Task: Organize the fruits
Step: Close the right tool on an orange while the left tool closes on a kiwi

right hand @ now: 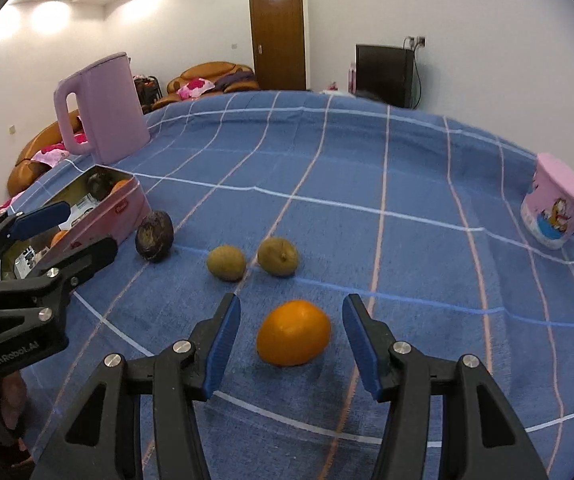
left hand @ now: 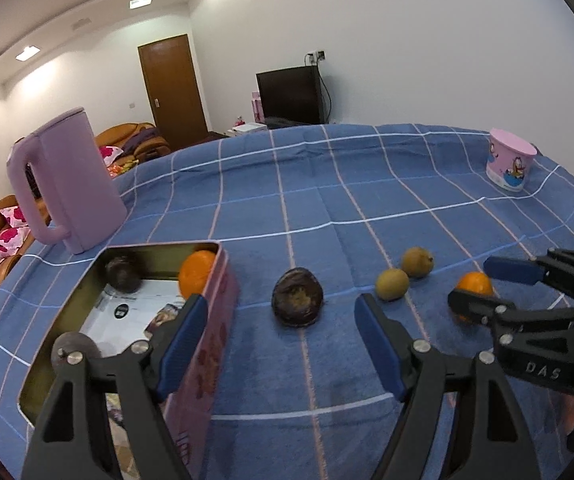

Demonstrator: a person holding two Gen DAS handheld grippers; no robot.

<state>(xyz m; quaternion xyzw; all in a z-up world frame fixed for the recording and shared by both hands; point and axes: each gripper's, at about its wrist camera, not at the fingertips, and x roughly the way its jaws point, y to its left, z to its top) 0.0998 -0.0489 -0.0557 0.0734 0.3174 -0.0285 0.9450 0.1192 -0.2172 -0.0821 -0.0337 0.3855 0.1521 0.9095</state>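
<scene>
Blue tablecloth (right hand: 407, 168): both hand-held grippers gape empty; only the left view shows the tin's (left hand: 211, 344) inside.

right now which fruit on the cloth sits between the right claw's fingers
The orange on the cloth, alone between the open right claw fingers. The two greenish-brown fruits and the dark fruit lie farther off.

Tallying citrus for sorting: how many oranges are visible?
2: one orange lies on the tablecloth between the right hand-held gripper's open fingers; another orange sits inside the tin. More may be hidden.
</scene>
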